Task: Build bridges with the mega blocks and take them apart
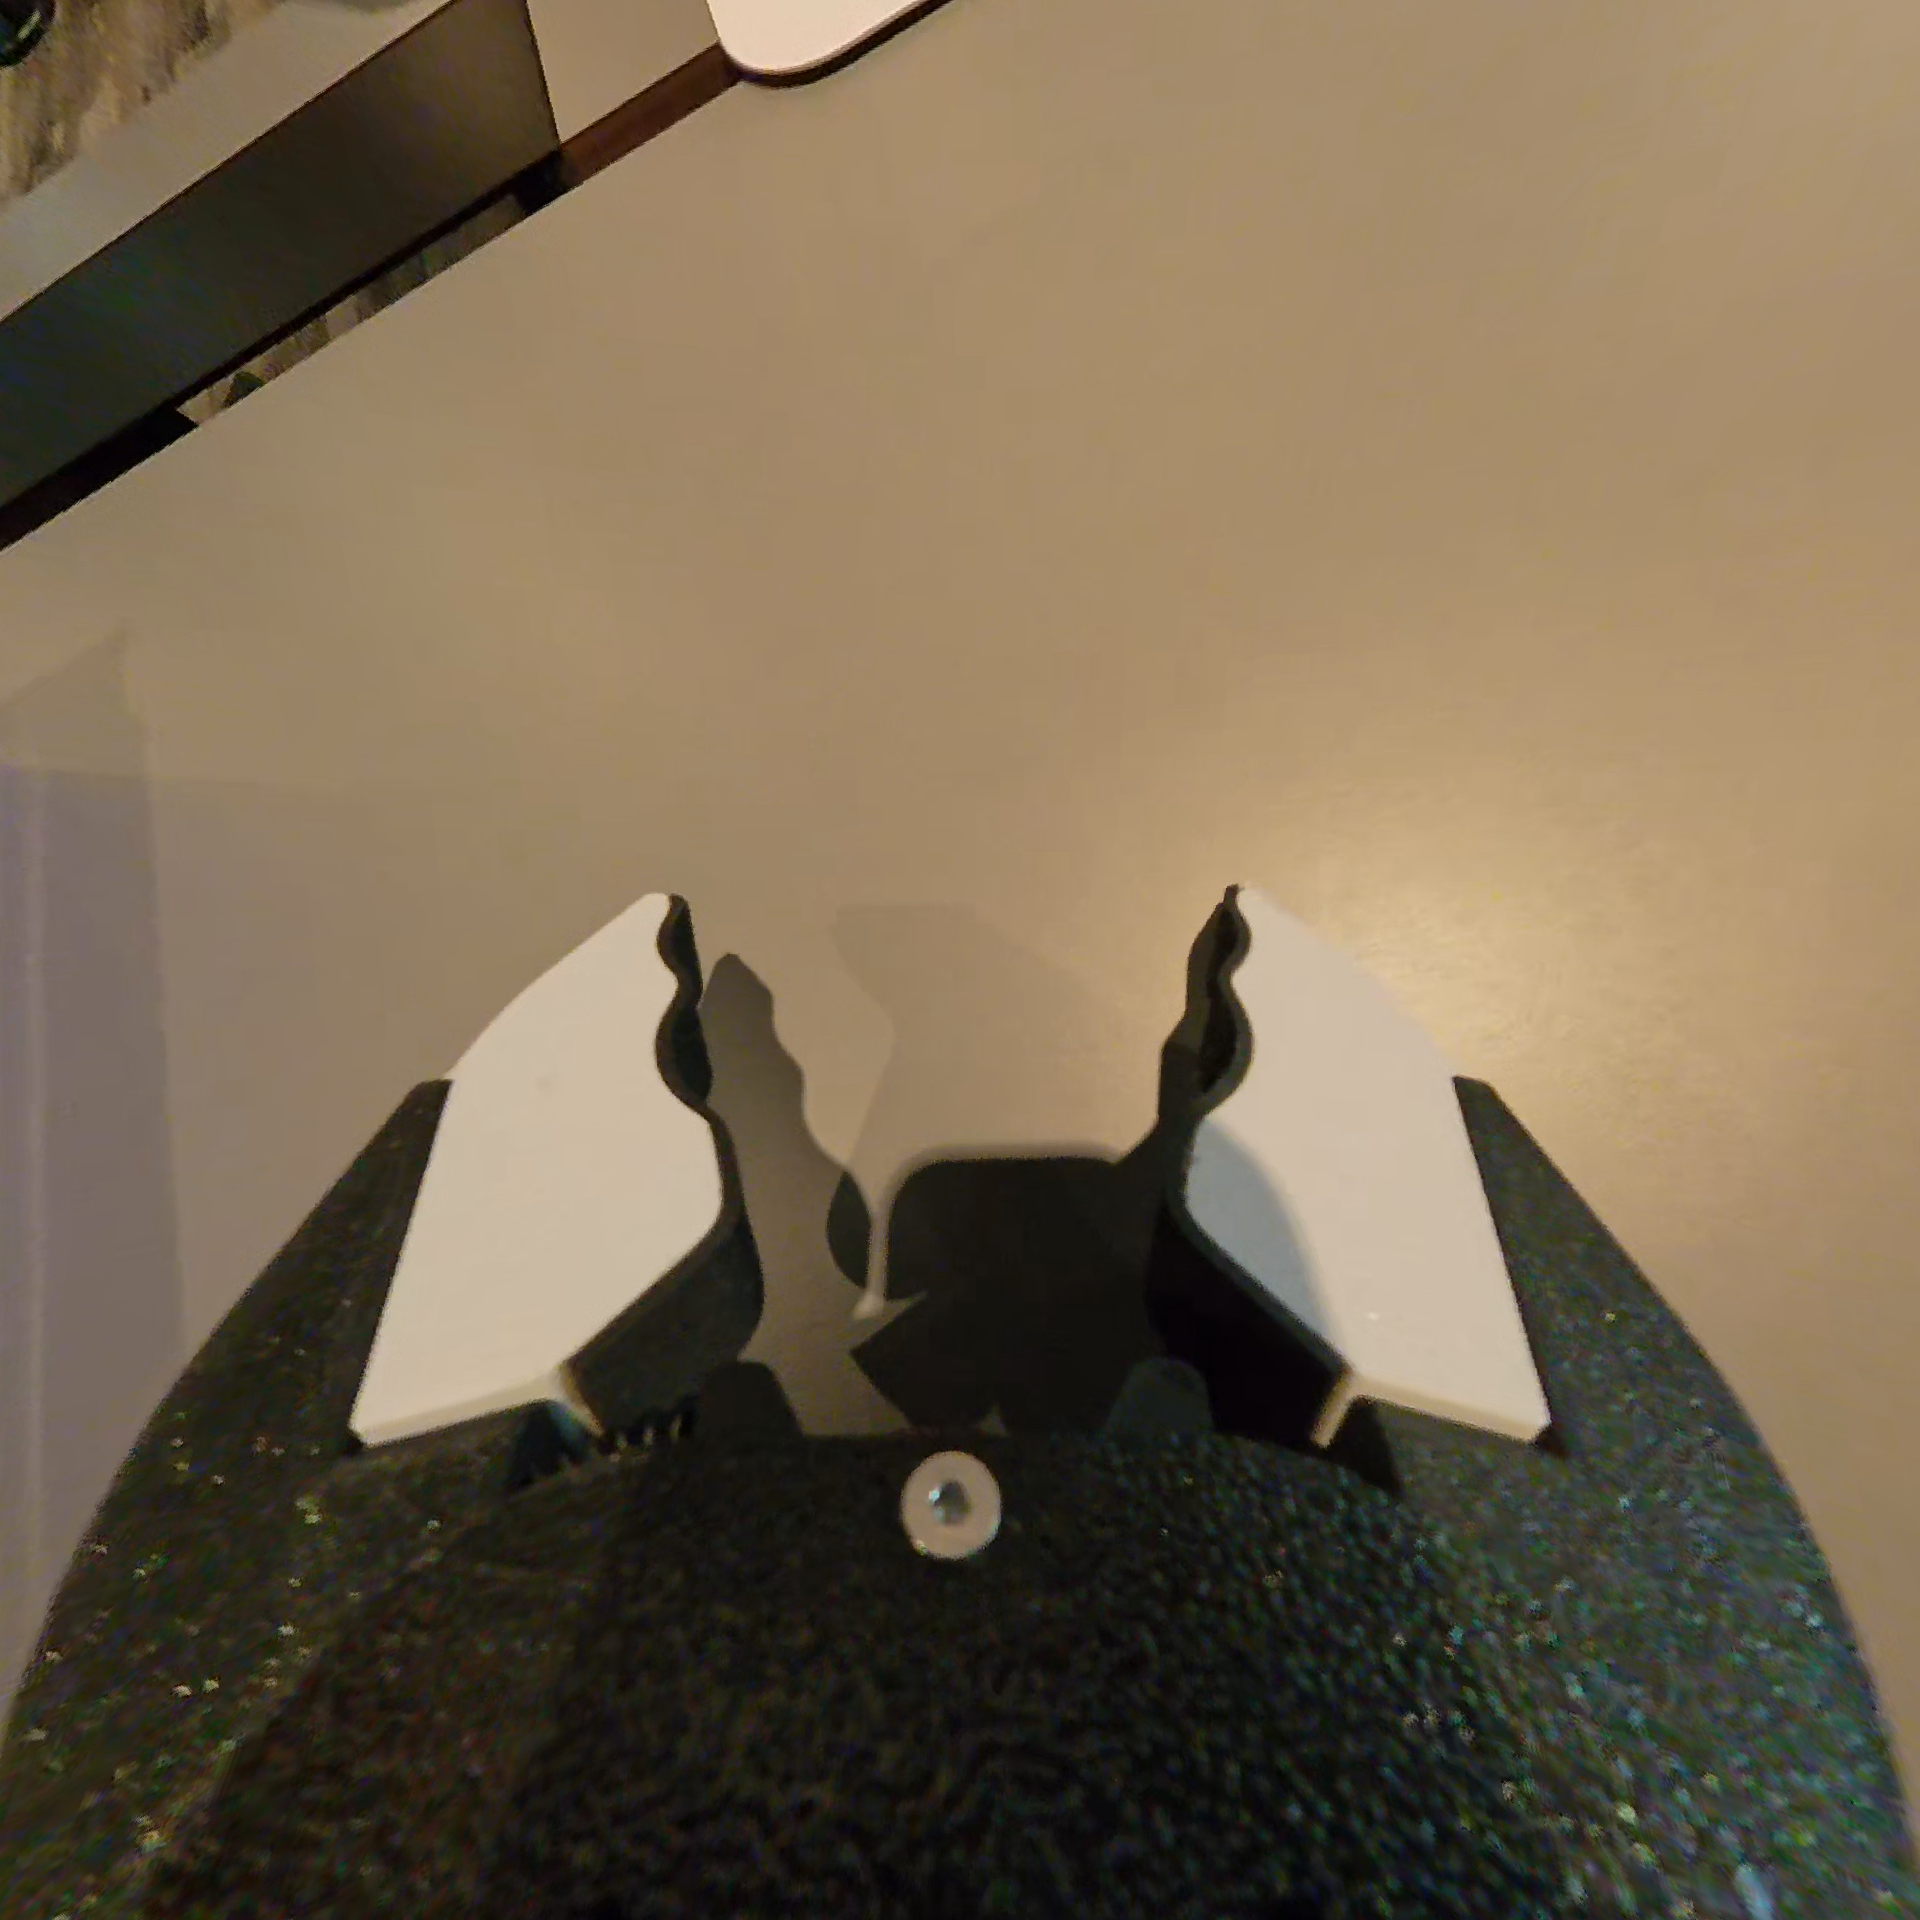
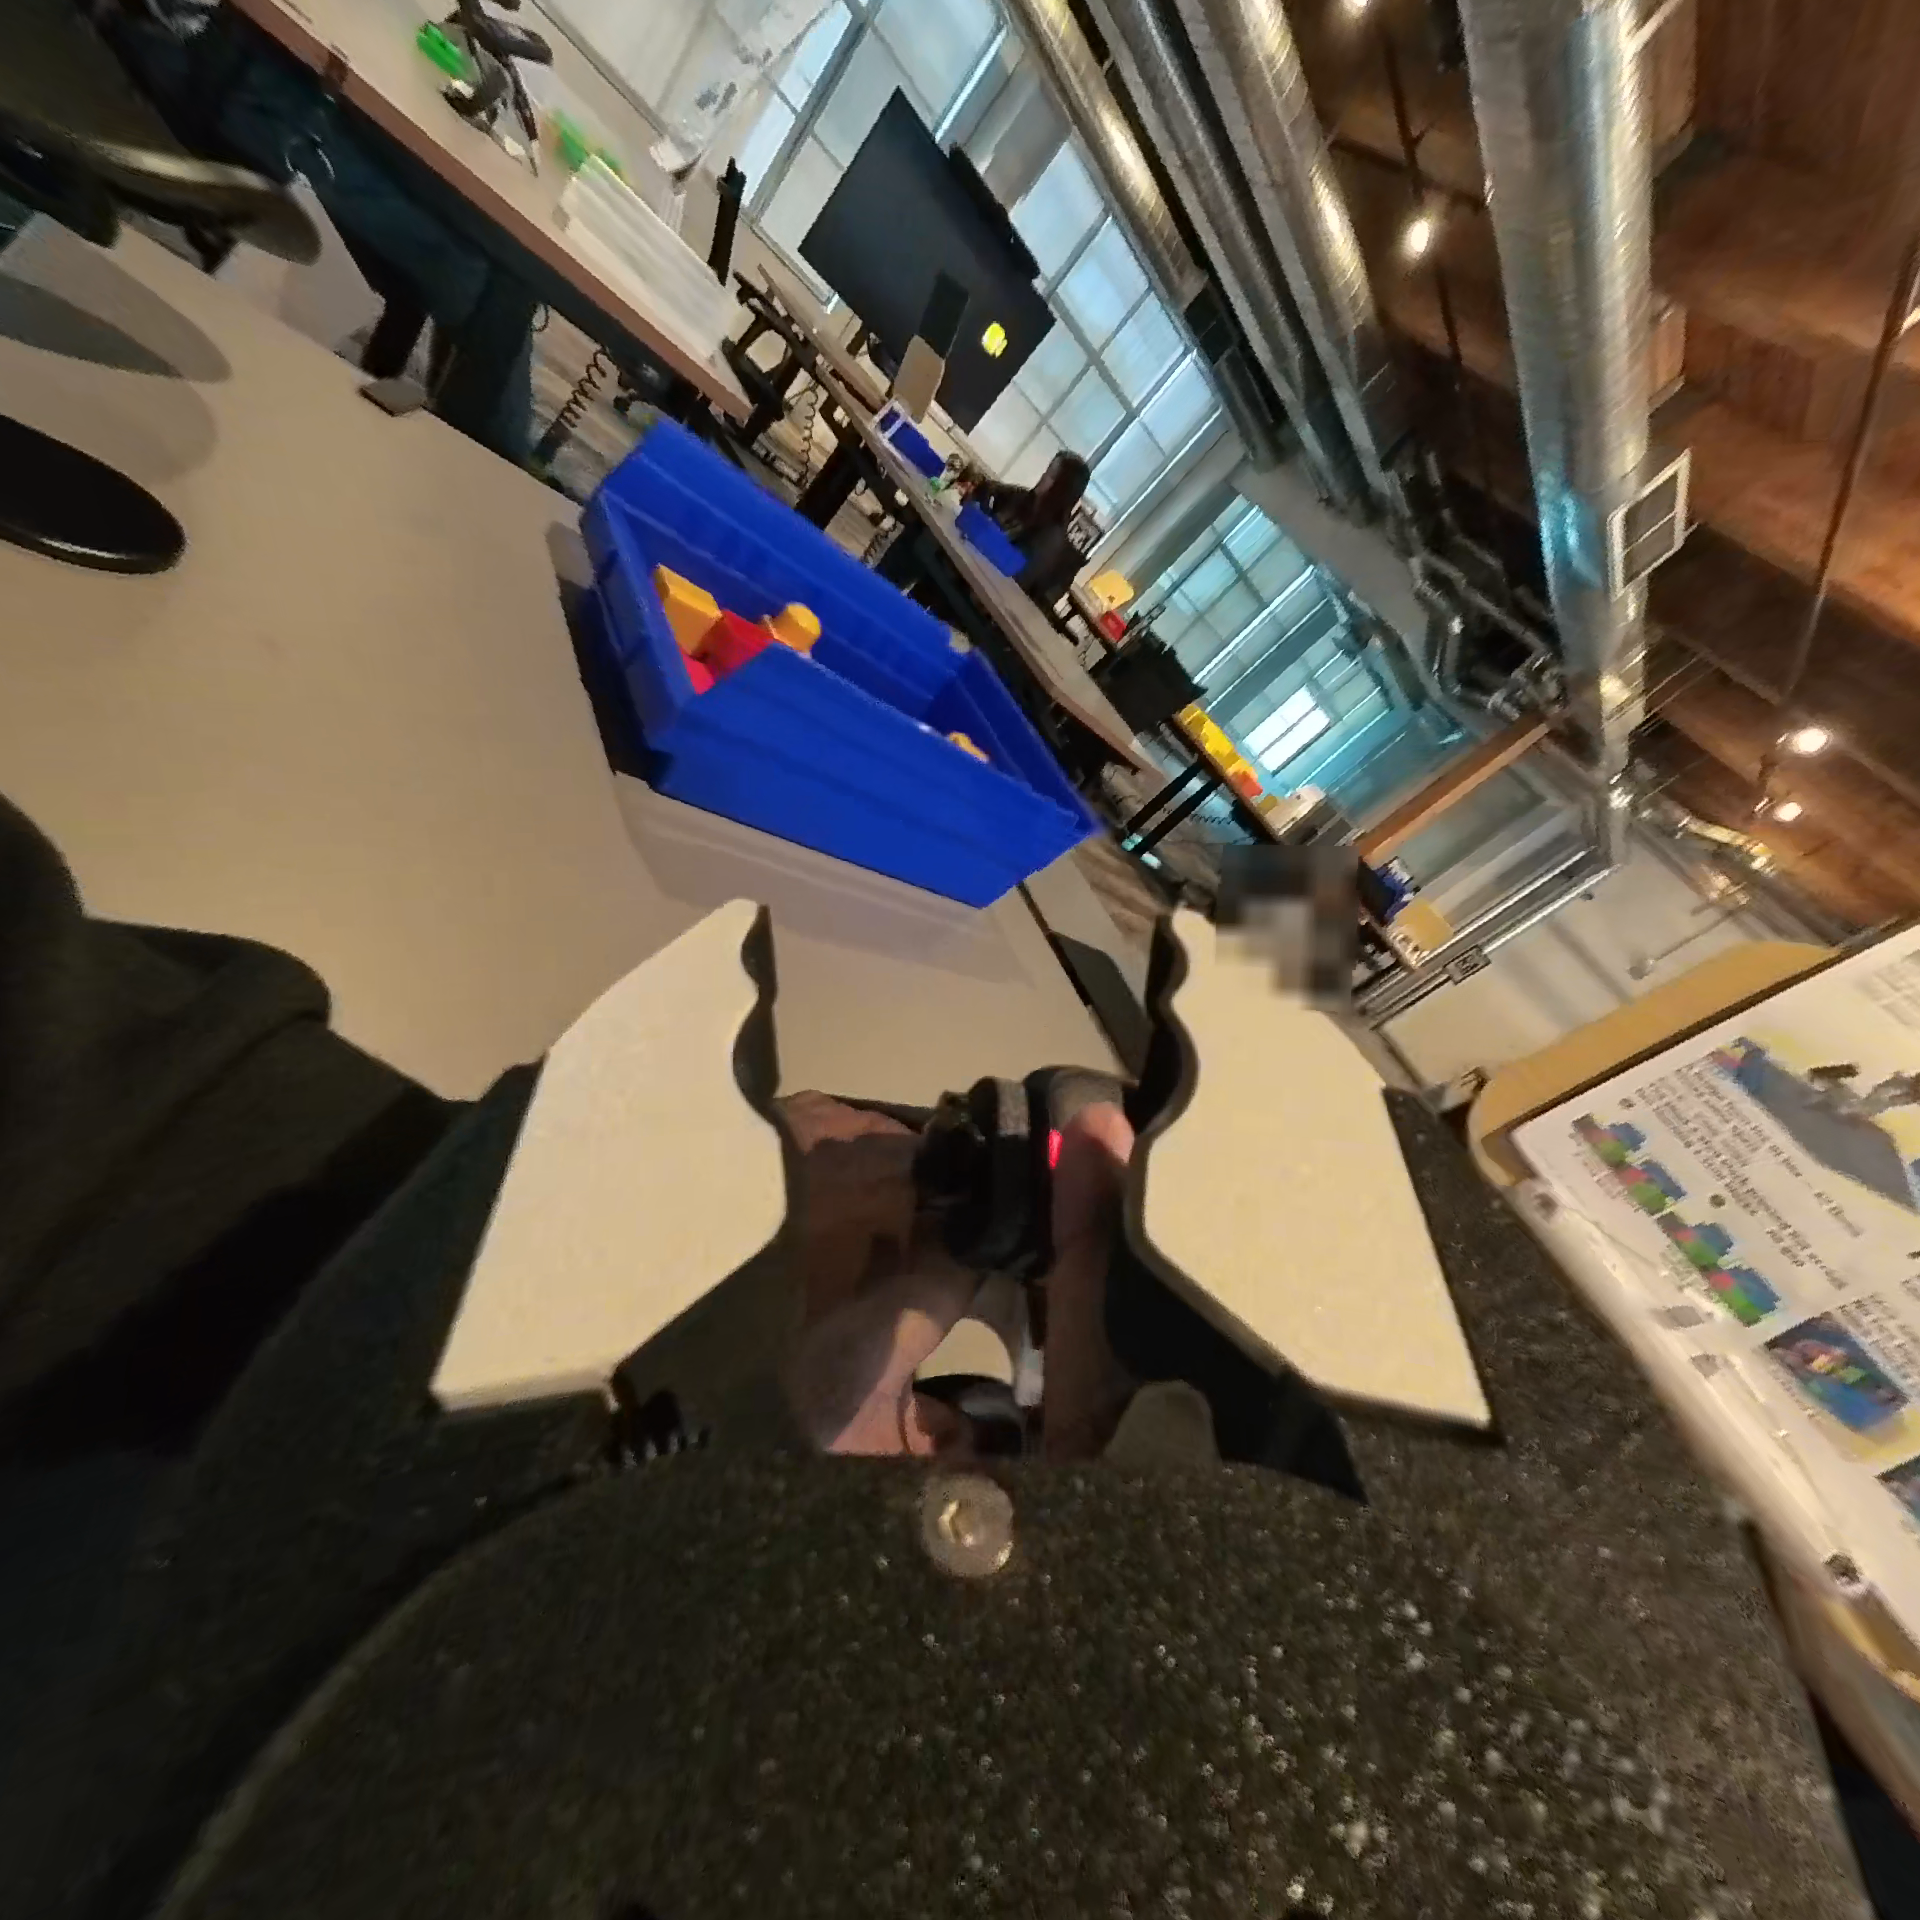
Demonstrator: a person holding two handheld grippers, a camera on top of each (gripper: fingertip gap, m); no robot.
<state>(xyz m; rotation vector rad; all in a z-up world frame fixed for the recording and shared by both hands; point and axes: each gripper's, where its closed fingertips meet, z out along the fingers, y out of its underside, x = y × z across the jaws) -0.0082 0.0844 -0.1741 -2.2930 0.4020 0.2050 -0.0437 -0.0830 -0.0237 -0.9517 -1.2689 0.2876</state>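
My left gripper [image 1: 951, 904] is open and empty, held close over the bare beige table [image 1: 1039, 520]; no blocks show in that view. My right gripper [image 2: 961, 925] is open and empty, tilted strongly, so the room looks slanted. Beyond it a blue bin [image 2: 831, 748] sits on the table [image 2: 312, 727] and holds yellow, orange and red mega blocks [image 2: 727, 629]. A person's hand with a dark strap [image 2: 935, 1195] shows between the right gripper's jaws, below them. The bin lies well ahead of the right fingertips.
A clipboard with a printed picture sheet [image 2: 1714, 1247] lies at the right. A dark sleeve [image 2: 156, 1143] fills the left. A black round object [image 2: 73, 499] lies at the far left. The table edge [image 1: 260, 312] and a white board [image 1: 810, 31] show top left. Spacing between my two grippers at the tips: around 20 cm.
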